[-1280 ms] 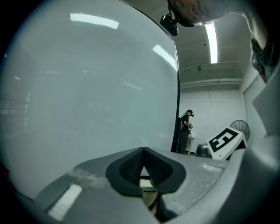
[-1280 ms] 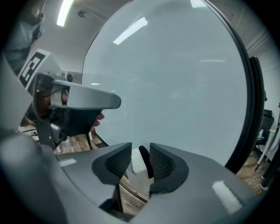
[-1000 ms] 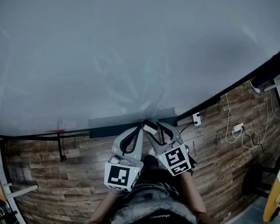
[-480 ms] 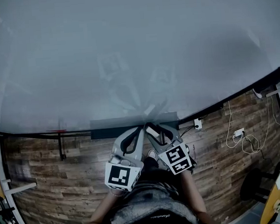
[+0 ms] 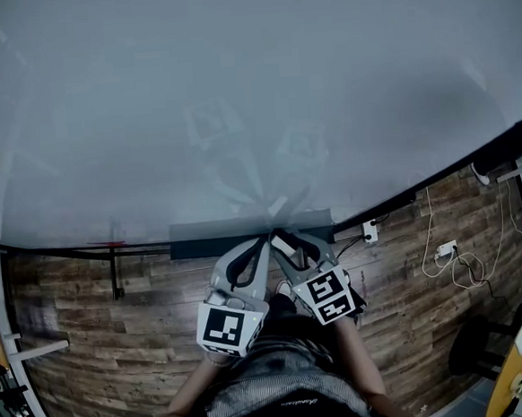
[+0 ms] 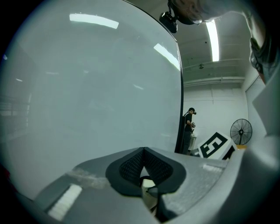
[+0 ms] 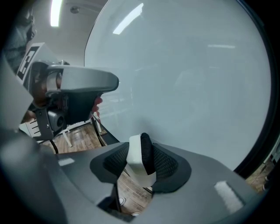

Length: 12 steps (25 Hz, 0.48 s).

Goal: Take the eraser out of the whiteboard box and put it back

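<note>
In the head view, the whiteboard (image 5: pixel 234 97) is filling the upper frame, and the grey box (image 5: pixel 200 229) is running along its lower edge. Both grippers are pointing toward 12 o'clock, their tips just at the box's near rim. The right gripper (image 5: pixel 286 246) is holding the eraser (image 5: pixel 280 238) at its tip, just beside the box's rim. From here it is hard to tell whether the eraser is touching the box. The left gripper (image 5: pixel 264 241) is sitting close by at 9 o'clock of the right one.

In the left gripper view, the pads are meeting at their tips with nothing pinched between them, so this gripper is clenched and empty, facing the board.

In the right gripper view, the jaws have just been closing, and the white-and-black eraser is standing upright between the pads, which are pressing on both its sides.

The eraser appears to be out of the box, so the step in hand is probably the return. The next move is calling for lowering the eraser toward 12 o'clock into the box, then releasing it.
</note>
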### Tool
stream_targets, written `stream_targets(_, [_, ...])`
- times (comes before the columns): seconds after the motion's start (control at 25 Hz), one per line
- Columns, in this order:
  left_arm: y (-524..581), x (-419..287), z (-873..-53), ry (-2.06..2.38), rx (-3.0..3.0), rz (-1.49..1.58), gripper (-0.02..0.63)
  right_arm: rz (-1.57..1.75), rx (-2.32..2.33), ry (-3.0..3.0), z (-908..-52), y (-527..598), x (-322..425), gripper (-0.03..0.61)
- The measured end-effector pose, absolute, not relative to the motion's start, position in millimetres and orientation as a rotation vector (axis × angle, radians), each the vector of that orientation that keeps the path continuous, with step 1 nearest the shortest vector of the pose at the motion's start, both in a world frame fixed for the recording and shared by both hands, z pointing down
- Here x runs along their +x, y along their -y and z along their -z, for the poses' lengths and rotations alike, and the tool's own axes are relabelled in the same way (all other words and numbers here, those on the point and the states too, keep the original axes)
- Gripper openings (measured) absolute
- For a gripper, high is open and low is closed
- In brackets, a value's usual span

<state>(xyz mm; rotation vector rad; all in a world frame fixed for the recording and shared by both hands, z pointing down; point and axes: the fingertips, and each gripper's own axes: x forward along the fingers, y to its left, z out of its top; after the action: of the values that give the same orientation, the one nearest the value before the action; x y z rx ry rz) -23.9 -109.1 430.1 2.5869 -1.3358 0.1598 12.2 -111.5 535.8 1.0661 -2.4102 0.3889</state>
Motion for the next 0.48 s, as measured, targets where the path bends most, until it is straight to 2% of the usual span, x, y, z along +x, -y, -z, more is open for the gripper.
stream_targets(0.48, [100.7, -28.9, -428.3, 1.34, 2.595, -0.168, 0.002, -0.389, 1.1, 2.414, -535.8, 110.3, 11.3, 0.164])
